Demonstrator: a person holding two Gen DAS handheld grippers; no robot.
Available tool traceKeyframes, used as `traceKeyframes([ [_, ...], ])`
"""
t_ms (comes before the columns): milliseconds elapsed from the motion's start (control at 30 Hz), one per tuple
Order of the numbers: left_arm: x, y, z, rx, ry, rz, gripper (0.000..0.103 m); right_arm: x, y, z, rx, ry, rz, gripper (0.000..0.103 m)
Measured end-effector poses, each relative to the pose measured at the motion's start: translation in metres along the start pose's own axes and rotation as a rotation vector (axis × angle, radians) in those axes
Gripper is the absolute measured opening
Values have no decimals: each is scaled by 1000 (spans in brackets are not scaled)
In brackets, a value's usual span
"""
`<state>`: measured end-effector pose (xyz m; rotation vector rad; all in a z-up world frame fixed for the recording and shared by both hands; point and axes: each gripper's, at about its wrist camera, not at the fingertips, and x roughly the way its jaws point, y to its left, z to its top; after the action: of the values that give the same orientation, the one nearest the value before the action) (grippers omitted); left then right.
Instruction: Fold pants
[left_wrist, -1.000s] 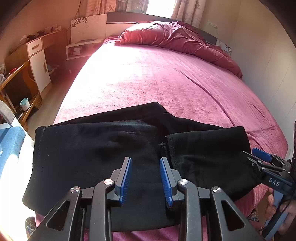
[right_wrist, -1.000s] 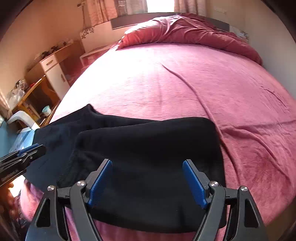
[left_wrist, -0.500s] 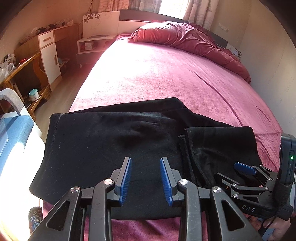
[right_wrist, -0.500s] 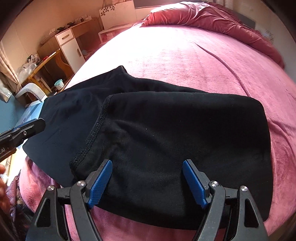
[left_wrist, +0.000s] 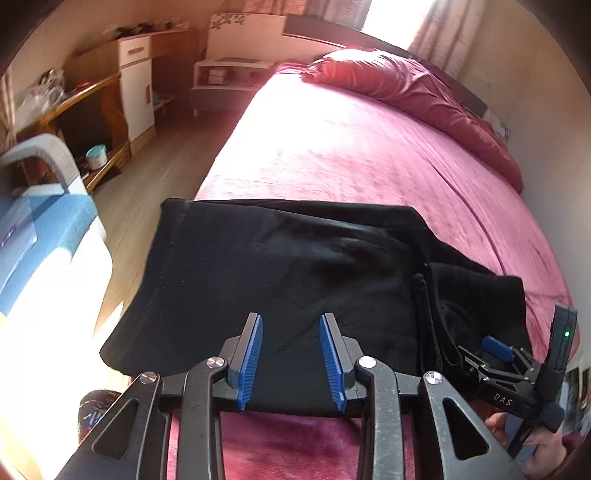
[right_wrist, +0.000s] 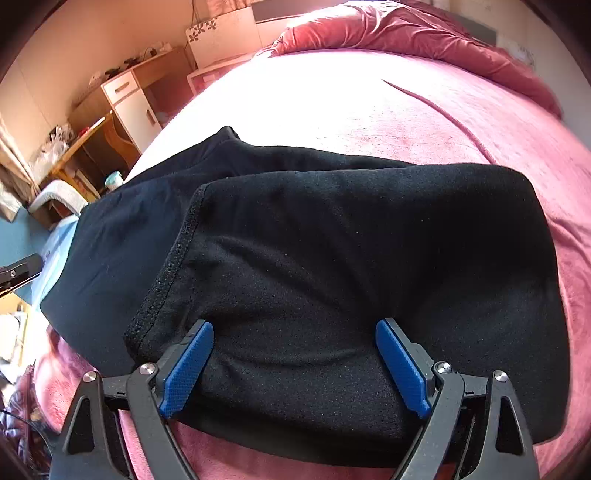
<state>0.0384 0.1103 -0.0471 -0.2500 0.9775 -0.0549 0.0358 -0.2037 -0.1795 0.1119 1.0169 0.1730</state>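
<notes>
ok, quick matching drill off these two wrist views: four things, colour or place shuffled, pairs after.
Things:
1. pants
2. bed cover
3. gripper pads
4. cabinet

Colour or place:
a. blue
b. white, by the far wall
c. black, on the bed's near edge
d. pink-red

Pairs: 1-c, 2-d, 3-a, 4-b

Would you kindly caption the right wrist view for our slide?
Right gripper, jaws opening, poised over the folded black pants on a pink bed.
</notes>
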Motion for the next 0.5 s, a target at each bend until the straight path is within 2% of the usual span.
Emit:
traceKeyframes([
  [133,-21,71,3,-223,-25,19,35,-1,-2,-2,1,-25,7,92],
  [167,-25,91,2,-288,-32,29,40,-1,-2,-2,2,-26,6,92],
  [233,-30,129,-5,-429,-37,4,61,-4,-2,-7,5,-33,5,92],
  [367,-19,182,-26,-655,32,-64,65,-9,2,-12,-9,-43,-7,92],
  [500,5,194,-42,-732,117,-90,65,-10,4,-11,-29,-31,-3,92],
])
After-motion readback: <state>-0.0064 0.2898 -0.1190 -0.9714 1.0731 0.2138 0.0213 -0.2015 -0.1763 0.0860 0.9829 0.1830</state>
